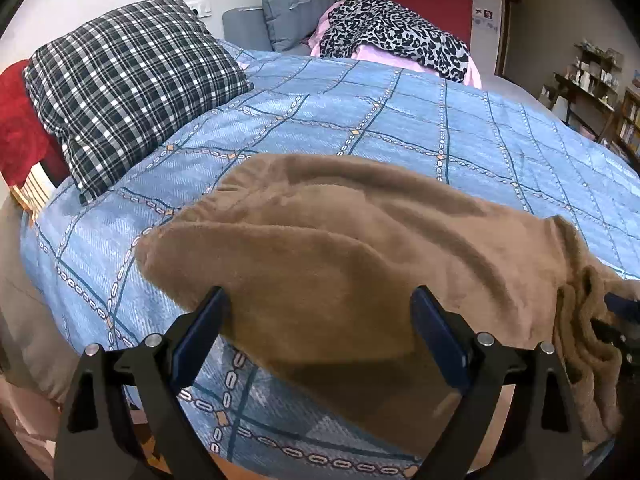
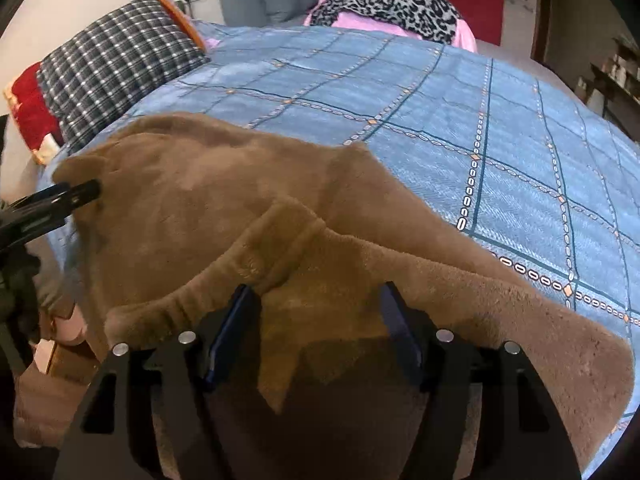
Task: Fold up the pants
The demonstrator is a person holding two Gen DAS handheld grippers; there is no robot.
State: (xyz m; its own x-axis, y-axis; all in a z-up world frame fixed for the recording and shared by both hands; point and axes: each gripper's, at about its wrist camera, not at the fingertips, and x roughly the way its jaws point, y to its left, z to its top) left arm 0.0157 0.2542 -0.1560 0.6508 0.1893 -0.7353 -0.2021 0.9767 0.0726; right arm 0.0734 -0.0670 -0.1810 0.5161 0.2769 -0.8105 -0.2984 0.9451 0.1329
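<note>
While the plaid pillow (image 1: pixel 128 84) sits well back on the left, clear of the work, the left gripper (image 1: pixel 320 332) hangs spread wide over the near end of the brown fleece pants (image 1: pixel 340 248), fabric between the jaws but unpinched. The pants lie across the near edge of the blue quilt (image 1: pixel 400 120), presumably for a flat folding surface. Over on the right, the right gripper (image 2: pixel 320 320) is spread too, straddling a bunched fold, likely lining up a grab.

The bed (image 1: pixel 400 120) is viewed closely from its near edge, angled downward, by both wrist cameras; the brown pants (image 1: pixel 340 248) and checked pillow (image 1: pixel 128 80) are shared.
</note>
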